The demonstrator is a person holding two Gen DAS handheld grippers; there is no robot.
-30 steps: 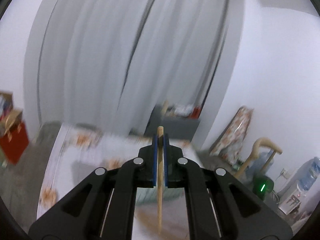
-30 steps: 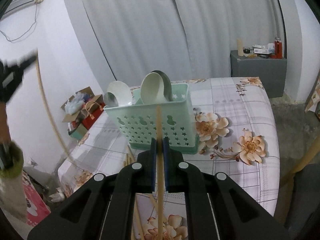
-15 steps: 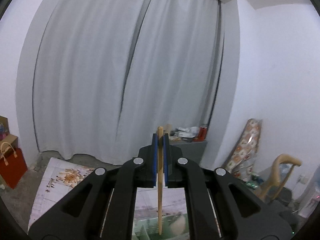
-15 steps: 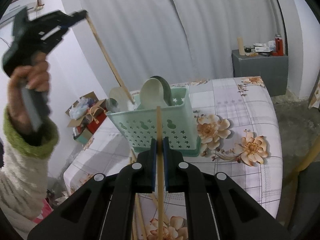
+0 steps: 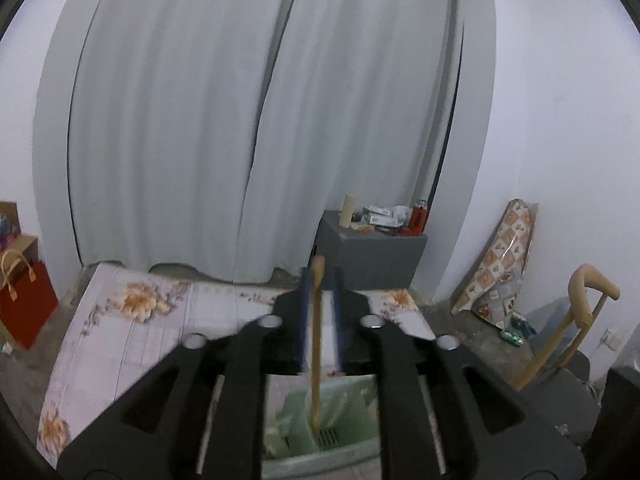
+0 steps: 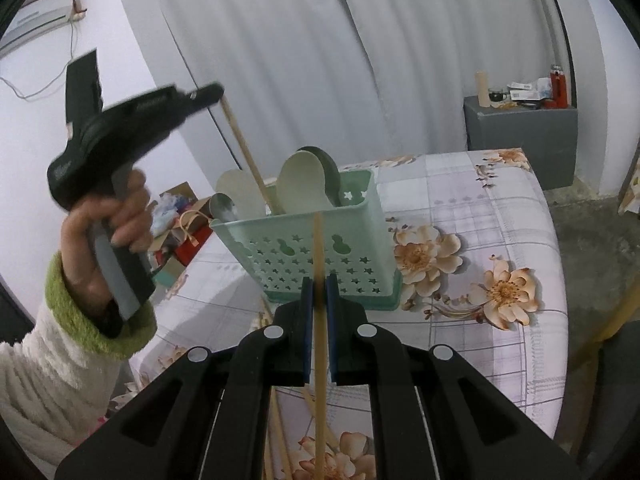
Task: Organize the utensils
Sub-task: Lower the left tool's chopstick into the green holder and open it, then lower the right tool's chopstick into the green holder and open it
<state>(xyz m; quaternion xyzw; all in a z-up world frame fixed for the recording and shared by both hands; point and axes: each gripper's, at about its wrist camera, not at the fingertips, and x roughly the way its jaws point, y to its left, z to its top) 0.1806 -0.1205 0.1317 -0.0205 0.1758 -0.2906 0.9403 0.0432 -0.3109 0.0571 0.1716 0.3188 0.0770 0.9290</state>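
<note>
The left gripper stands parted around a chopstick whose tip is in the caddy; loose like this it may tip against the spoons. The right gripper clamps a second stick, short of the caddy, above the table.

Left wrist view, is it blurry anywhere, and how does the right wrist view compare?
Left wrist view: the tongs, chopstick and green holder are motion-smeared; curtains are sharper. Right wrist view: mostly crisp, only the left tongs smear slightly. Both show fisheye bending and dark corners.
</note>
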